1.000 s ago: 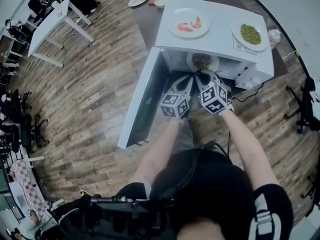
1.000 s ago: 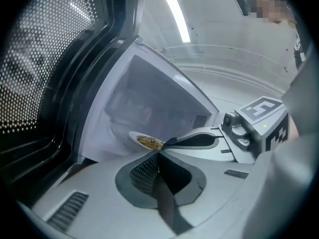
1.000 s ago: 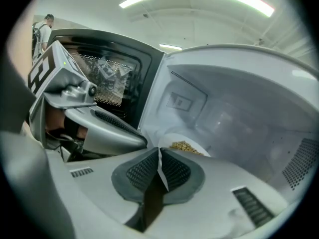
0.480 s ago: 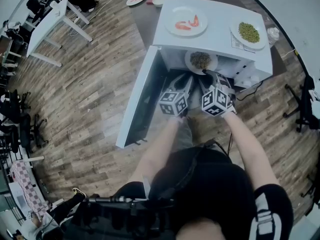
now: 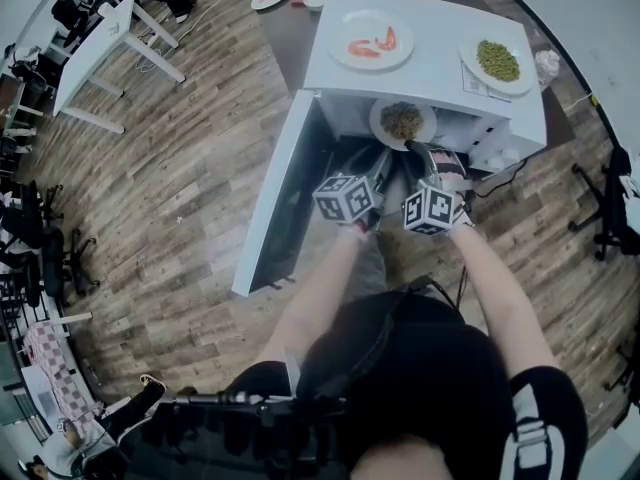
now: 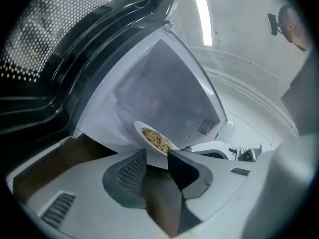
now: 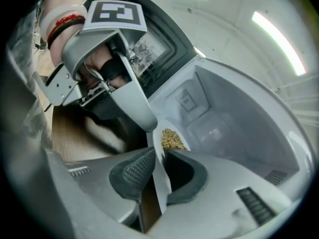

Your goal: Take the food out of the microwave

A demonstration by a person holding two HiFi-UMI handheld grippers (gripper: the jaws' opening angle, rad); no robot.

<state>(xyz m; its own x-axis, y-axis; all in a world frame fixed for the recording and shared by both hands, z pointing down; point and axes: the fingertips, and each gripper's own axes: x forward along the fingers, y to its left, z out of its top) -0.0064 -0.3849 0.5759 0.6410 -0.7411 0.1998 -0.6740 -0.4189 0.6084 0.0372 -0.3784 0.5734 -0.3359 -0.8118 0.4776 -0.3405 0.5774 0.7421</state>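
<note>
The microwave (image 5: 430, 68) at upper centre of the head view is white. Its door (image 6: 60, 49) is dark with a fine dotted mesh. The grain plate (image 5: 402, 121) in the opening is white under tan-brown grains. On top, the shrimp plate (image 5: 372, 44) is white with orange-red pieces, and the pea plate (image 5: 497, 60) at upper right is white with green. The floor (image 5: 190, 168) is brown wood-grain planking. The left marker cube (image 5: 347, 199) and right marker cube (image 5: 430, 211) carry black-and-white square patterns. The person's clothing (image 5: 420, 388) is black, and the sleeve (image 5: 530, 438) at lower right has white stripes.

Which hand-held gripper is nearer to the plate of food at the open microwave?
Right. The right hand-held gripper has the rim of the plate between its closing jaws; the left hand-held gripper has only its opening jaw tips at the rim.
</note>
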